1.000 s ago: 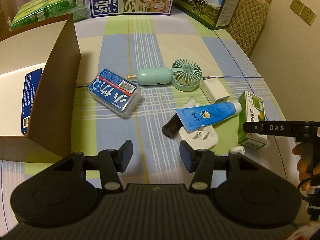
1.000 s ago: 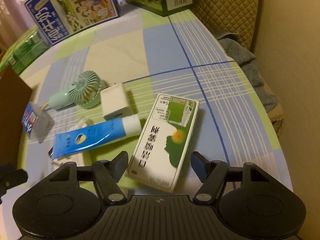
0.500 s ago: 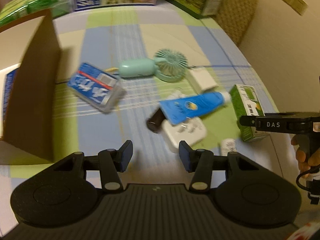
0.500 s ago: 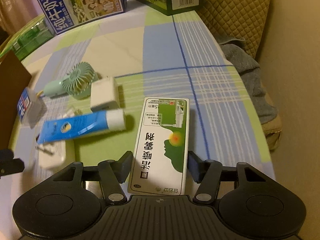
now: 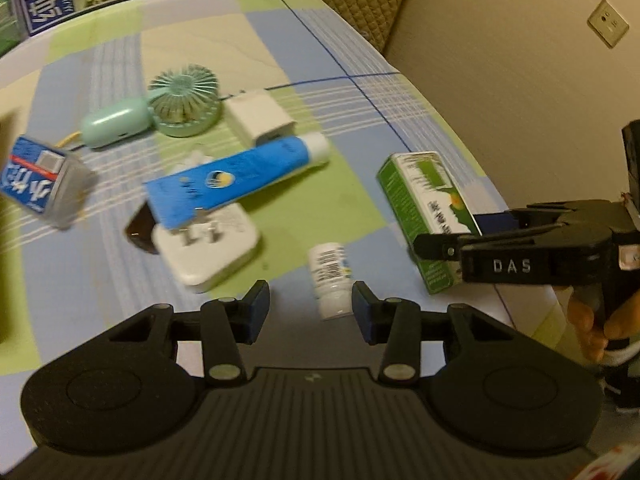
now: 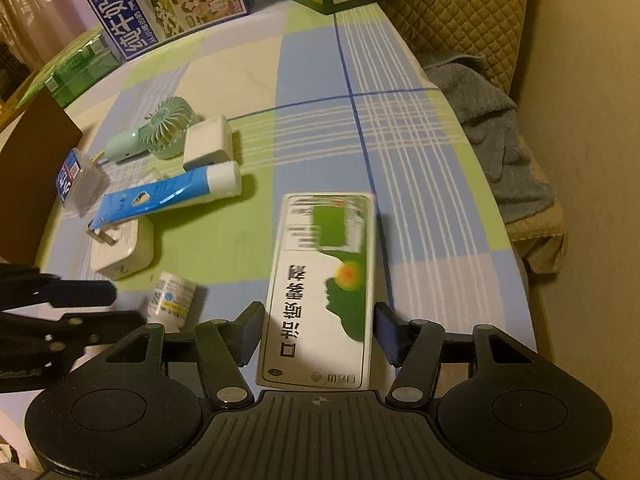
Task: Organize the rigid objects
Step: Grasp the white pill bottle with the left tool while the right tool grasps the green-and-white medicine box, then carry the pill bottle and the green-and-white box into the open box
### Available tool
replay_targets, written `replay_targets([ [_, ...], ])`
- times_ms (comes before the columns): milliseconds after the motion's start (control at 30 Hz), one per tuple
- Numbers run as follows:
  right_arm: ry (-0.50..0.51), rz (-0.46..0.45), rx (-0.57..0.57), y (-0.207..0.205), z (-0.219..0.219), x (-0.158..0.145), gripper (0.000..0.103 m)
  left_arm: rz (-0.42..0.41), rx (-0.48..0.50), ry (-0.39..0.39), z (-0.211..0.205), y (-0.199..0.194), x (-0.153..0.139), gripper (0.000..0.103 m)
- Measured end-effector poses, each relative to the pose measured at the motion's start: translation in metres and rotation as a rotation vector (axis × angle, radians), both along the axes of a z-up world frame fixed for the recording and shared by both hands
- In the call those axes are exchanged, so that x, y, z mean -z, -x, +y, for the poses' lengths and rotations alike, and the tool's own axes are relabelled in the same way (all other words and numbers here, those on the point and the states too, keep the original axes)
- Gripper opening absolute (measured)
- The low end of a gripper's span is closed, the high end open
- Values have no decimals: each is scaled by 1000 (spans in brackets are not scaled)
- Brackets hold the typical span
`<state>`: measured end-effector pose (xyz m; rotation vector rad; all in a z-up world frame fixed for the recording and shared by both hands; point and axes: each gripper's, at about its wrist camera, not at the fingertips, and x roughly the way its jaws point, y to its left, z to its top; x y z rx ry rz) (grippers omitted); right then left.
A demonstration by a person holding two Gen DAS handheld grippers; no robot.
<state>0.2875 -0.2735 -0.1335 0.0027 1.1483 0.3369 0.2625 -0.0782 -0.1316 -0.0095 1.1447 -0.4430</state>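
green-and-white carton [image 6: 320, 292] lies flat on the counter [image 6: 420, 184] between my right hand-held gripper [image 6: 318, 334] pads, long side pointing away from me. jaws have just been closing; both pads look pressed on its long edges, so i read it as grasped, though blur hides the contact line. judgement: keep the squeeze square on the edges and lift straight, the cardboard may dent or twist if pinched harder.

my left hand-held gripper [image 5: 310, 312] is released, jaws just closing in, small white bottle [image 5: 330, 280] lying between the tips, untouched on the left side. i should centre over it before clamping; round, it could roll.

further out: white plug adapter [image 5: 208, 246], blue tube [image 5: 236, 176] lying across it, white charger block [image 5: 260, 120], mint fan [image 5: 184, 106]. milk cartons [image 6: 168, 4] stand at the far edge.
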Motion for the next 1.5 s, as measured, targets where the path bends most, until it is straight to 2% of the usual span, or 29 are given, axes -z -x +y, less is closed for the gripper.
replay_targets([
  [233, -16, 4, -31, 2, -8, -2, 56, 4, -21, -21, -21, -6, 10, 34],
  [333, -18, 2, -51, 2, -9, -3, 56, 4, -42, -34, -25, -10, 13, 30],
  [400, -20, -3, -58, 0, -9, -3, 57, 9, -51, -37, -28, -12, 15, 22],
  [600, -3, -26, -79, -6, -5, -3, 60, -9, -87, -50, -27, -9, 13, 22],
  [1000, 22, -37, -103, -17, 3, 2, 60, -71, -204, -42, -5, 10, -14, 22],
  [1200, 41, -43, -119, -14, 5, 3, 54, -106, -271, -30, 13, 26, -30, 22],
  [1333, 21, -57, -94, -9, 0, -9, 53, -131, -305, -10, 30, 40, -41, 22],
  [1500, -75, -57, -68, 3, 3, -37, 52, -174, -326, 10, 57, 52, -60, 22],
])
